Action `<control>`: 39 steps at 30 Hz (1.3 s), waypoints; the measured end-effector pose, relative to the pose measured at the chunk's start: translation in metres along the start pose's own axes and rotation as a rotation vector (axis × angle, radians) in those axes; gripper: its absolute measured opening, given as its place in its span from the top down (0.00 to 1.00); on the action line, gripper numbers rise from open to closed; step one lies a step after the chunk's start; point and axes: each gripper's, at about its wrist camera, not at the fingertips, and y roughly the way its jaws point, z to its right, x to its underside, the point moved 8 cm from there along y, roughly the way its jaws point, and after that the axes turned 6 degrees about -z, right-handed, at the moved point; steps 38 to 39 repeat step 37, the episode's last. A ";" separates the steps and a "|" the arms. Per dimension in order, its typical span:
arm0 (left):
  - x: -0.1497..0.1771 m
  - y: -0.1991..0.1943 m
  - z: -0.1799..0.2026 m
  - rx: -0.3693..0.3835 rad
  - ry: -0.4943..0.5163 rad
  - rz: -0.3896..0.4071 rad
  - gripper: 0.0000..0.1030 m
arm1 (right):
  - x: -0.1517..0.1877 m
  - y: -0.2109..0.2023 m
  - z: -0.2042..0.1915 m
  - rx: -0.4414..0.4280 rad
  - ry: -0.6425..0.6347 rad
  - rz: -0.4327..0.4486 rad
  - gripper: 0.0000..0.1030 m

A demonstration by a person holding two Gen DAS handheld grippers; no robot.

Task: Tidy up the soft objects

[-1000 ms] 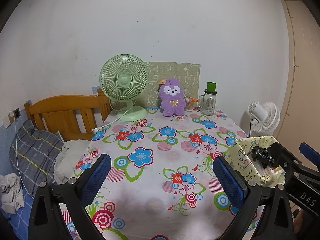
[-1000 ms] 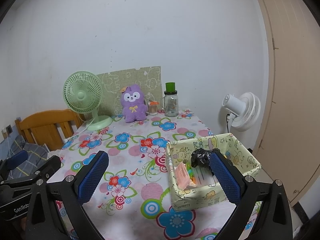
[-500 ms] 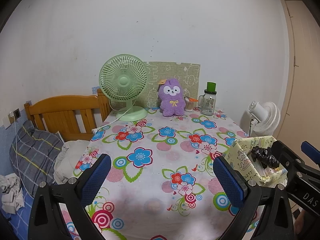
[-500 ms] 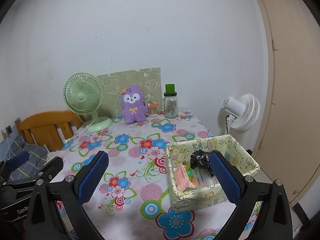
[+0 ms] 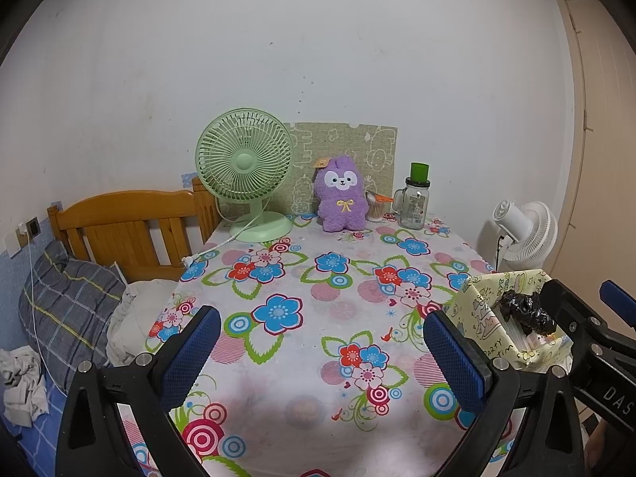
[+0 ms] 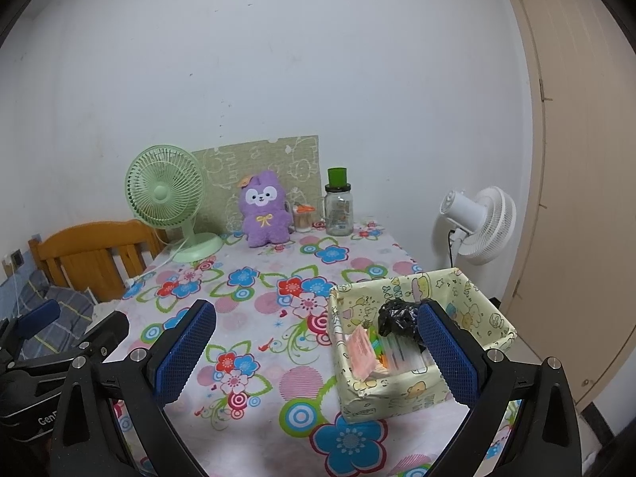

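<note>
Both hand-held grippers, left (image 5: pixel 320 351) and right (image 6: pixel 316 351), are hanging released; the purple plush (image 5: pixel 342 195) is sitting upright at twelve o'clock, the left nearer in line.

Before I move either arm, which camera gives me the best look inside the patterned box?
The right wrist view: the patterned box sits whole, with the black bag and pink packet visible inside. In the left wrist view the box is partly blocked by the right gripper, showing only the bag.
</note>
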 end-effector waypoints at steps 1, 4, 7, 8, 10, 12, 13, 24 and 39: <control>0.000 0.000 0.000 -0.001 0.000 -0.001 0.00 | 0.000 0.000 0.000 0.000 0.000 -0.001 0.00; 0.000 0.001 0.000 0.000 -0.001 -0.001 0.00 | 0.000 0.001 0.000 -0.001 -0.001 -0.002 0.00; 0.000 0.001 0.000 -0.001 0.000 -0.001 0.00 | 0.001 0.001 0.000 -0.004 0.000 -0.004 0.00; 0.000 0.001 0.001 -0.001 -0.001 -0.002 0.00 | 0.001 0.001 0.000 -0.004 -0.001 -0.005 0.00; 0.000 0.001 0.001 -0.002 0.000 -0.001 0.00 | 0.001 0.000 0.000 0.004 -0.003 -0.003 0.00; 0.000 0.001 0.001 -0.001 0.003 -0.002 0.00 | 0.001 0.000 0.000 0.008 -0.003 -0.001 0.00; 0.000 0.001 0.001 -0.001 0.002 -0.003 0.00 | 0.001 0.000 -0.001 0.005 -0.001 -0.003 0.00; -0.001 0.001 0.001 0.000 0.004 0.000 0.00 | 0.001 0.000 0.000 -0.001 0.002 -0.006 0.00; -0.001 0.000 0.001 -0.002 0.001 -0.002 0.00 | 0.000 0.001 0.002 0.001 0.006 -0.009 0.00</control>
